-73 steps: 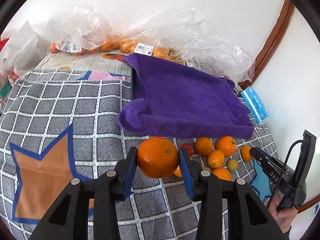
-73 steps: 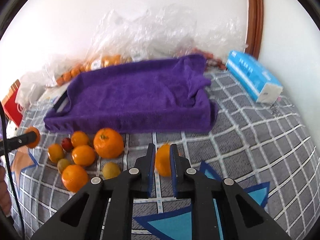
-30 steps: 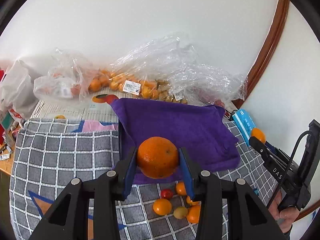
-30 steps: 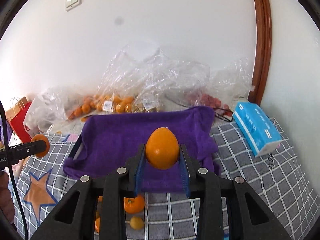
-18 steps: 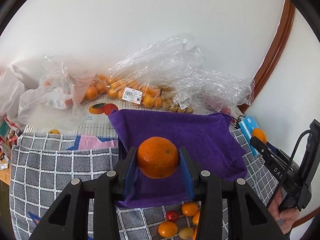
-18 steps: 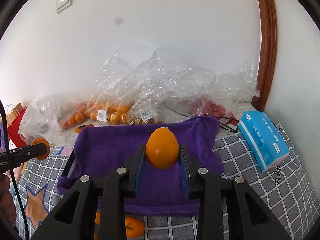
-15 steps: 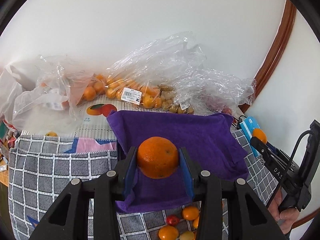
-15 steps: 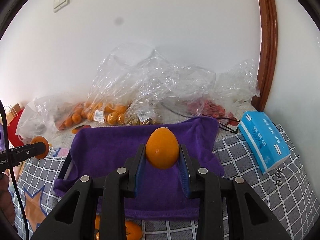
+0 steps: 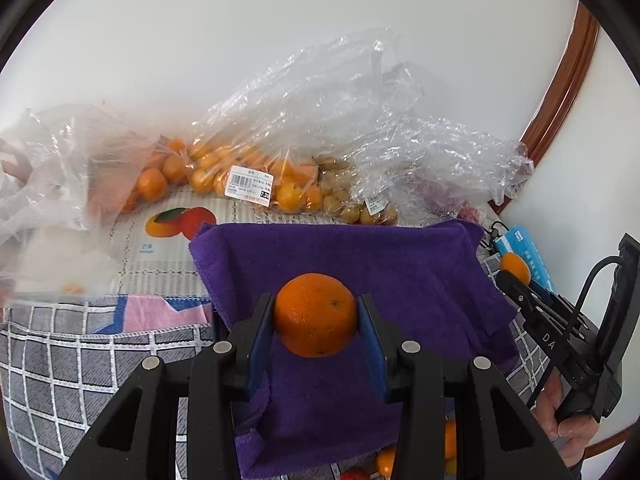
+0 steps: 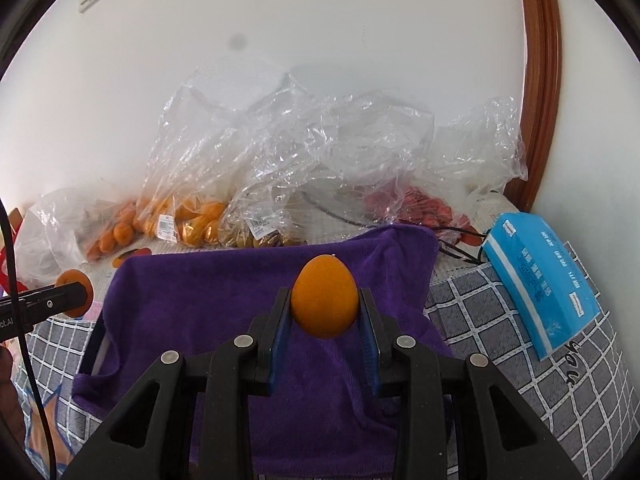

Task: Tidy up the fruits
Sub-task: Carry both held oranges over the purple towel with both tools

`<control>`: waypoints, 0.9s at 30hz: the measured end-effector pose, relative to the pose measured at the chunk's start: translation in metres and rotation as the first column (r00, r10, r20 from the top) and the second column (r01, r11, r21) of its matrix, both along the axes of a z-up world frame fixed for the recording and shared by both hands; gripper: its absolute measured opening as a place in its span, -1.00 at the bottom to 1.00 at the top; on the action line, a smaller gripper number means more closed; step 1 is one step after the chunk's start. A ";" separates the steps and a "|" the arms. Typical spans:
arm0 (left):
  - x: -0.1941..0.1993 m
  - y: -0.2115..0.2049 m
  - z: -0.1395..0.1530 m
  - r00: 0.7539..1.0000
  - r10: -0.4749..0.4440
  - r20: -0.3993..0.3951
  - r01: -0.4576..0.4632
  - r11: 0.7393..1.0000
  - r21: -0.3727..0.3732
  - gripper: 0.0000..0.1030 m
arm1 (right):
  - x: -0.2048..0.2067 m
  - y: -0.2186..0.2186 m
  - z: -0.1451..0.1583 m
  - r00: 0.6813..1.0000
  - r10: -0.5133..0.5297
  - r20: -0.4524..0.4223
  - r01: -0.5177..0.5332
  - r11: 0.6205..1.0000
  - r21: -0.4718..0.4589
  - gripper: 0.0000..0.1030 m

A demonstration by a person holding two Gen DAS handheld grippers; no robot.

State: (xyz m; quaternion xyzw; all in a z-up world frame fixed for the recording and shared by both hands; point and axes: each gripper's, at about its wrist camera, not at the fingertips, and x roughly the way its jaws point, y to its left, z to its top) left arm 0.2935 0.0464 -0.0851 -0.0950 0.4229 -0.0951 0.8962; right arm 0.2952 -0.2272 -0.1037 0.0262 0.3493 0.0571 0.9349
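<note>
Orange skin, dimpled: a round orange (image 9: pixel 315 314) sits pinched between the two blue-padded fingers of the left gripper (image 9: pixel 316 334), held in the air over the purple towel (image 9: pixel 360 272). Its small dark navel mark faces the camera, slightly right of centre. Gripper is level, fingers pointing forward toward the wall.

Right gripper (image 10: pixel 324 318) likewise level and pointing forward, its fingers clamped on a smaller egg-shaped orange fruit (image 10: pixel 324 298). Long axis of this fruit stands upright, narrower end up. It too hangs above the purple towel, nearer the far right edge.

Left-wrist view shows the right gripper at the right border with its fruit at the tip and the person's hand (image 9: pixel 560 420) on the handle. A few loose small fruits (image 9: pixel 386 460) lie on the checked cloth (image 9: pixel 60 360) just below the towel's near edge.

Behind the towel: clear plastic bags of fruit (image 9: pixel 248 176) against the white wall. Blue tissue pack (image 10: pixel 540 280) lies right of the towel.
</note>
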 end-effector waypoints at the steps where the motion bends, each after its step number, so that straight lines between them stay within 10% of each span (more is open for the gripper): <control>1: 0.003 -0.002 -0.003 1.000 -0.003 -0.005 0.003 1.000 0.002 -0.24 | 0.003 0.000 -0.003 1.000 0.001 -0.006 -0.001 1.000 0.002 -0.38; 27: 0.046 -0.027 -0.074 0.987 -0.069 -0.143 0.074 0.997 0.028 -0.24 | 0.044 0.007 -0.073 0.984 -0.009 -0.179 0.005 1.000 -0.027 -0.38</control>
